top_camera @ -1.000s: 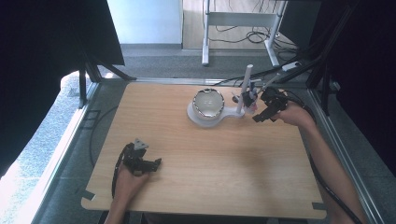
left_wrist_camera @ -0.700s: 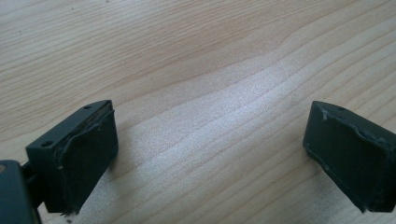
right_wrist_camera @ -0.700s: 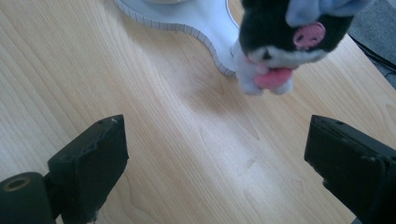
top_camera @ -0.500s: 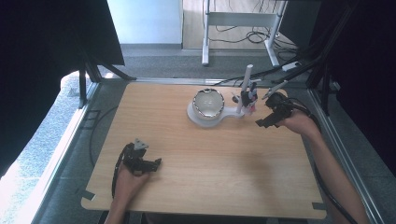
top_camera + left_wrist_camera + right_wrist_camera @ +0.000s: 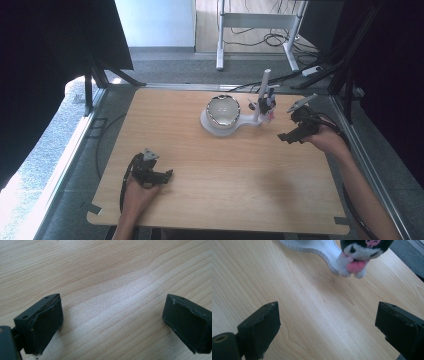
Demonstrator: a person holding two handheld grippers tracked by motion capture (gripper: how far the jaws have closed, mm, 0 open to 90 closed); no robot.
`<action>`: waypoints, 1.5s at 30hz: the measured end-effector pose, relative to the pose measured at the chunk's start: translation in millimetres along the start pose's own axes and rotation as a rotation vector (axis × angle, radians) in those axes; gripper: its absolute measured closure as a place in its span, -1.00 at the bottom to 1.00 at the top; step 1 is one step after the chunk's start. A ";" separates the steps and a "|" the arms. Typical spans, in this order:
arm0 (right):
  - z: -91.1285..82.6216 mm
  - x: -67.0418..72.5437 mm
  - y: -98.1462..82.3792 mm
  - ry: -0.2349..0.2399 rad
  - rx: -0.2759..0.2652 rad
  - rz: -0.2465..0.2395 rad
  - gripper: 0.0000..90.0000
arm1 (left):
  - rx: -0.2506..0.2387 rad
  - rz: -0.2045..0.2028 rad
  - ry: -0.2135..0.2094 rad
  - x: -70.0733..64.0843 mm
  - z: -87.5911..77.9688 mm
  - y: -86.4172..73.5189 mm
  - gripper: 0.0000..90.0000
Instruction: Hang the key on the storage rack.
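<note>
1. I work at a pale wooden desk (image 5: 225,170) with plain grain; it stands on grey floor (image 5: 60,150), with dark panels at both sides and a white frame (image 5: 255,20) with cables beyond its far edge.
2. I can read no brand, label or writing anywhere.
3. A white base (image 5: 235,124) lies at the desk's far middle, carrying a round bowl (image 5: 223,110) with a dark patterned rim; what is in the bowl I cannot tell.
4. A white post (image 5: 262,95) rises from the base's right end, with a small black-and-white plush toy (image 5: 359,255) holding something pink just beside it.
5. My right gripper (image 5: 296,127) hovers right of the toy, apart from it, fingers spread wide and empty.
6. My left gripper (image 5: 150,170) sits low at the near left, well apart from the base, fingers spread over bare wood.
</note>
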State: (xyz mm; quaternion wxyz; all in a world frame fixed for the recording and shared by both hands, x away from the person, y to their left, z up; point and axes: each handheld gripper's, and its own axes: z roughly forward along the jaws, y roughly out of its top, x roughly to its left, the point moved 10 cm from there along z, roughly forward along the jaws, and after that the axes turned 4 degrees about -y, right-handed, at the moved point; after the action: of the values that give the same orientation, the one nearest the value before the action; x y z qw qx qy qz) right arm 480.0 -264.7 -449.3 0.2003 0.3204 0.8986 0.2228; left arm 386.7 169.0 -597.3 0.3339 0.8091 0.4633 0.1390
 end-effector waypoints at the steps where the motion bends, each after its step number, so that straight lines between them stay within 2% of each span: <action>1: -0.6 0.8 -1.4 -0.002 -0.002 0.001 -0.87 | 0.000 0.000 0.000 0.0 0.0 0.0 -0.93; 16: -17.1 11.9 -22.6 -0.021 -0.054 0.019 -0.88 | 0.003 0.007 0.000 0.4 -0.2 -0.2 -0.93; 29: -34.4 23.4 -49.9 -0.027 -0.062 0.020 -0.89 | 0.003 0.000 -0.002 -0.2 -0.2 -0.2 -0.93; 34: -36.5 30.3 -58.0 -0.036 -0.077 0.033 -0.89 | 0.003 0.003 0.000 0.1 -0.2 -0.3 -0.93; 38: -36.7 34.6 -63.6 -0.050 -0.094 0.068 -0.96 | 0.003 0.003 0.000 0.1 -0.2 -0.3 -0.93; 45: -30.1 49.5 -75.5 -0.049 -0.124 0.100 -1.00 | 0.003 0.003 0.000 0.1 -0.2 -0.2 -0.93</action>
State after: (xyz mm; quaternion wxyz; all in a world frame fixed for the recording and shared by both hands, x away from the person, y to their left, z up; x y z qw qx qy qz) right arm 392.7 -292.5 -475.3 0.2303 0.3573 0.8607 0.2801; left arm 386.6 169.3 -597.4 0.3327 0.8103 0.4621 0.1388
